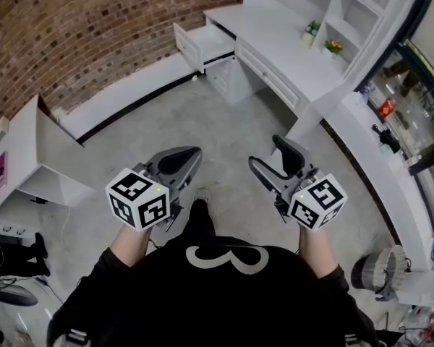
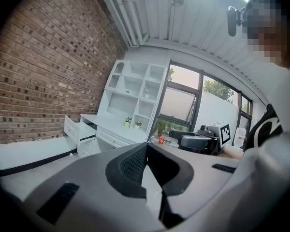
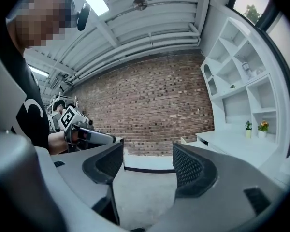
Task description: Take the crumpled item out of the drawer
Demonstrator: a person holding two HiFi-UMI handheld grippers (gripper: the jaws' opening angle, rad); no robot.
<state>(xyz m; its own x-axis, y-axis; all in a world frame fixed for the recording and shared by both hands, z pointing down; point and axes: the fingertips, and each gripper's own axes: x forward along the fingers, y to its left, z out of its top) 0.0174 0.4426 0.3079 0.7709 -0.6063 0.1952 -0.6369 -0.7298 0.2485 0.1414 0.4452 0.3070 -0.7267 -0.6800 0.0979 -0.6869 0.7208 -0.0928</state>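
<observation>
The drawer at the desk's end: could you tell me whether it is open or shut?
Open: the drawer stands pulled out from the white desk, its front well clear.

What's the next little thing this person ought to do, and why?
Probably step toward the open drawer, leading with the right gripper. The drawer stands far across the floor from both grippers, likely out of reach, and no crumpled item shows from here. The right gripper's jaws stand apart with nothing between them, ready to grasp; the left gripper is shut.
</observation>
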